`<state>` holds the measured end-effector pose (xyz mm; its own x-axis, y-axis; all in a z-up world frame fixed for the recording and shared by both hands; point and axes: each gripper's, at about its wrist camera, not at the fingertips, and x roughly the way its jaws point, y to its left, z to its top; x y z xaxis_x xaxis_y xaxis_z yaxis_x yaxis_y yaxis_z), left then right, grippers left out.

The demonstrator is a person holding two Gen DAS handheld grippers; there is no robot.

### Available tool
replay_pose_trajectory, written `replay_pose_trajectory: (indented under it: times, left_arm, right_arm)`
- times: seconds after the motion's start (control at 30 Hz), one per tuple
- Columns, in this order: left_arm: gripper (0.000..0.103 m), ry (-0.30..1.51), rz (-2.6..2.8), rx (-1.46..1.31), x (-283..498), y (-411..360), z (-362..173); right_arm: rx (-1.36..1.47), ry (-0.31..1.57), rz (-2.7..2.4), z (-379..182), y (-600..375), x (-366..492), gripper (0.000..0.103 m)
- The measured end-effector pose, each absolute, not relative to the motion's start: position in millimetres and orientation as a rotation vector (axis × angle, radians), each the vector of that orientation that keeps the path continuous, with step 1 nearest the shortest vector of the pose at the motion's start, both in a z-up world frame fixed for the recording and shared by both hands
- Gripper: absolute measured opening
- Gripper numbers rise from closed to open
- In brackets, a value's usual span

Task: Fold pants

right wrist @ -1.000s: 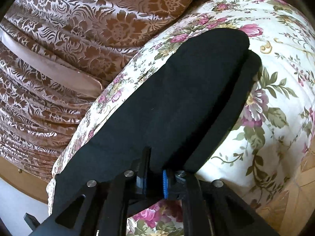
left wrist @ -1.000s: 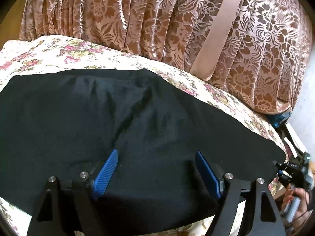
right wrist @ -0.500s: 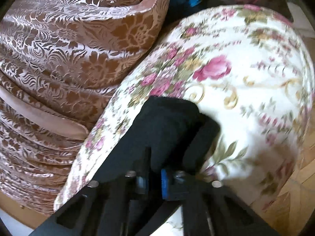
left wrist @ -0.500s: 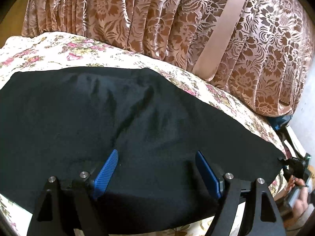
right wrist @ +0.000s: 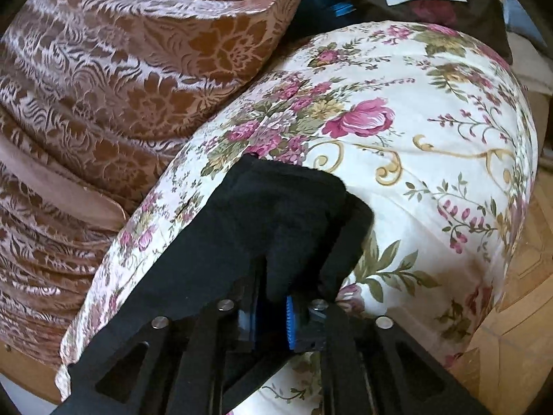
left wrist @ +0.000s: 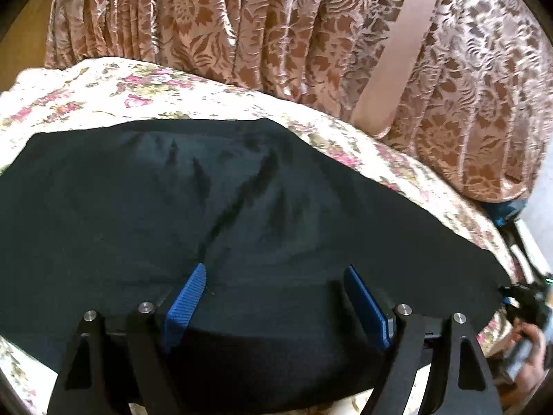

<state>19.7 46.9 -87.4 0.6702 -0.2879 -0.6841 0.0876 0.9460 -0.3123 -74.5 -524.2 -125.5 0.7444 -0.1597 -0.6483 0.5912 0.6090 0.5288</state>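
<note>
Since a second before, the right tongs had dragged the pants' pinched leg end back along the flowered bed, while the left tongs stayed spread wide over the flat cloth.

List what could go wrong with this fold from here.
1. The right gripper pinches only a small bunch at the end of the pants; the cloth may slip out as the end is carried over.
2. The left gripper hovers open over the pants, pinning nothing, so the whole garment may drag across the floral cover.
3. Creases already there may get folded in.
</note>
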Motion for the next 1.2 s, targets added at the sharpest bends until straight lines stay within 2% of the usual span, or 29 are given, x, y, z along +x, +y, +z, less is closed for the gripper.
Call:
replay_pose_trajectory:
  times: [0.13, 0.5, 0.53, 0.57, 0.63, 0.8, 1.03, 1.2]
  left_arm:
    - [0.082, 0.829, -0.172, -0.245, 23, 45, -88]
    - [0.082, 0.832, -0.155, -0.2, 22, 40, -89]
    - [0.082, 0.831, -0.155, -0.199, 22, 41, -89]
    - [0.082, 0.83, -0.155, -0.198, 22, 40, -89]
    - [0.082, 0.829, -0.153, -0.191, 22, 40, -90]
    - [0.082, 0.829, -0.145, -0.173, 21, 37, -90]
    - [0.083, 0.83, -0.142, -0.173, 20, 38, -90]
    - [0.083, 0.833, -0.146, -0.176, 20, 39, -90]
  right_arm:
    - [0.755, 0.584, -0.466, -118, -513, -82, 0.031]
    - [0.788, 0.546, -0.482, -115, -515, -105, 0.037]
    - [0.782, 0.545, -0.486, -114, -514, -107, 0.043]
    - [0.774, 0.547, -0.501, -113, -514, -110, 0.054]
    - [0.788, 0.538, -0.518, -115, -516, -118, 0.059]
    - [0.871, 0.534, -0.439, -129, -526, -118, 0.061]
    - [0.847, 0.531, -0.43, -129, -521, -113, 0.067]
    - [0.884, 0.513, -0.353, -131, -525, -107, 0.068]
